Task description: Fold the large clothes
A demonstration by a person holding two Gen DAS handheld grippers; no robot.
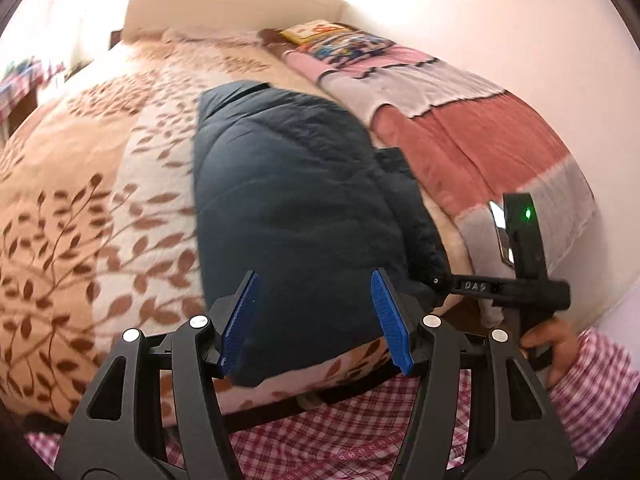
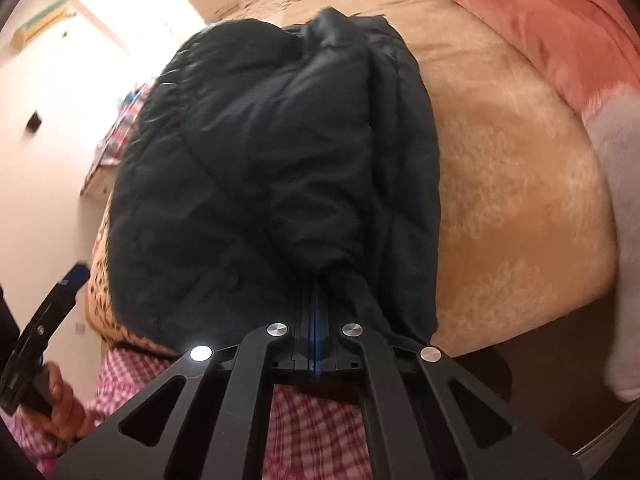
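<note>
A dark padded jacket (image 1: pixel 288 184) lies bunched on a bed (image 1: pixel 80 208) covered by a leaf-patterned blanket, beside a striped pink-and-grey blanket (image 1: pixel 472 128). The left claw (image 1: pixel 316 320) hangs over the jacket's near end with its blue pads (image 1: pixel 240 320) apart and nothing between them. The right claw (image 2: pixel 316 292) is closed tight, pinching a fold of the jacket at its near edge. A checked pink sleeve (image 1: pixel 600 368) borders the lower right of the left view.
</note>
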